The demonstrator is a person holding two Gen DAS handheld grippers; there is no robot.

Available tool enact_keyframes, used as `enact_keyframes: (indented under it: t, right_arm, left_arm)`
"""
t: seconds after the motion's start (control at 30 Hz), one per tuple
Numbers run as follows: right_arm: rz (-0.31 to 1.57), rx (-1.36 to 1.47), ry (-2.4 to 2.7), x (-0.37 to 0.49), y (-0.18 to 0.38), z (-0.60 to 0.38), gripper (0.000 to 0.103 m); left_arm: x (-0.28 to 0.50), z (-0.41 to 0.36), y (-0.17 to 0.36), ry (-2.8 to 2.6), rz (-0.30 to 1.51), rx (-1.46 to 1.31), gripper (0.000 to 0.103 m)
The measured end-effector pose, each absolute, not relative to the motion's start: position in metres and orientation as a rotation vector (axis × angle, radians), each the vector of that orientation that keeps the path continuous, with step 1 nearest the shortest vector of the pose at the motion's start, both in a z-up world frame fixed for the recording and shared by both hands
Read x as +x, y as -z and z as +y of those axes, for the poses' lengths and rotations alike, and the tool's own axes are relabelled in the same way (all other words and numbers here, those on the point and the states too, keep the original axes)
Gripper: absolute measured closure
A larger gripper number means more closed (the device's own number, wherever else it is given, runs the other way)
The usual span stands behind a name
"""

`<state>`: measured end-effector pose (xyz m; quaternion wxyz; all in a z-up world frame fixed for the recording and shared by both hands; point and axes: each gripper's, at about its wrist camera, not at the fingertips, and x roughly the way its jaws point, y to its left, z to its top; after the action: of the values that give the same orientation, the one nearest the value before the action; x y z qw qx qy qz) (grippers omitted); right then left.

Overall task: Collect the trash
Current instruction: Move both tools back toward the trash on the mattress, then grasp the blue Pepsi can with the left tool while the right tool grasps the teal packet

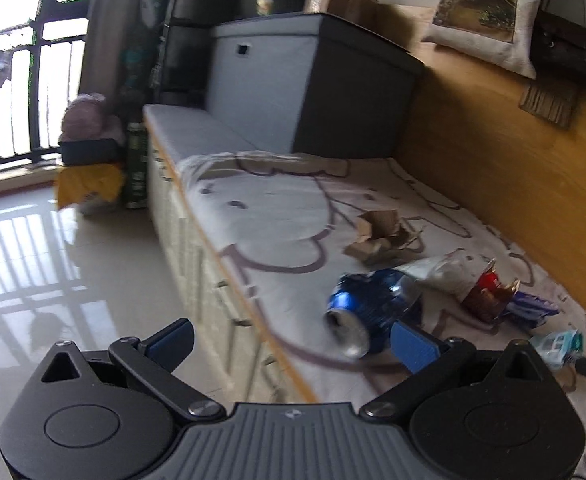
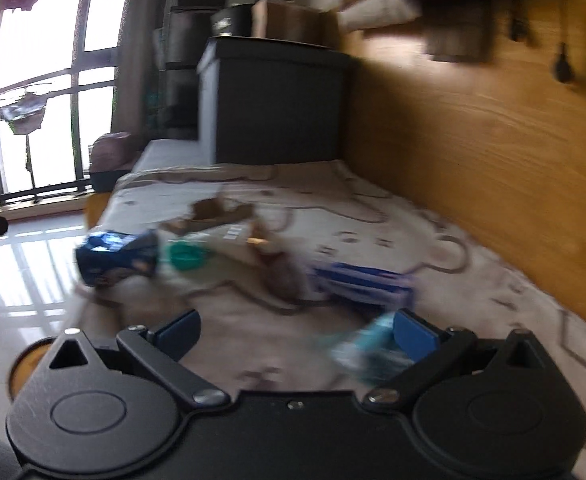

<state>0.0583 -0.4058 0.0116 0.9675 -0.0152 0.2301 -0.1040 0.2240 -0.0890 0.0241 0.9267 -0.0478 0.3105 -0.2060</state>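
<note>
Trash lies scattered on a cartoon-print blanket (image 1: 277, 216) over a low bench. In the left wrist view a crushed blue can (image 1: 367, 310) lies just ahead of my right finger (image 1: 413, 346). My left gripper (image 1: 293, 342) is open, with the bench edge between its fingers. Behind the can are torn cardboard (image 1: 385, 236), a silver wrapper (image 1: 441, 272), a red wrapper (image 1: 487, 292) and a teal packet (image 1: 557, 344). The right wrist view is blurred. My right gripper (image 2: 295, 332) is open above the blanket (image 2: 373, 208), and a teal packet (image 2: 367, 348) lies against its right finger. The blue can (image 2: 117, 258) and a blue wrapper (image 2: 365, 280) lie ahead.
A grey storage box (image 1: 313, 92) stands at the bench's far end, with boxes on top. A wooden wall panel (image 1: 493, 152) runs along the right. Glossy tiled floor (image 1: 73, 260) stretches left of the bench toward a balcony railing (image 1: 21, 80). A cushion (image 1: 489, 12) leans on the ledge.
</note>
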Motion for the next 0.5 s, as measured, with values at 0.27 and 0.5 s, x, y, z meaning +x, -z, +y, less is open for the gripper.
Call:
enact_keyframes:
  t: [0.27,0.5]
  right_arm:
    - [0.485,-0.039,0.293,0.051,0.010,-0.448,0.000]
    - [0.509,-0.022,0.309,0.058,0.026,-0.465,0.000]
  left_arm:
    - [0.290,-0.118,-0.004,0.546,0.705,-0.258,0.000]
    - [0.339,-0.132,0.026,0.603,0.786,-0.418,0.000]
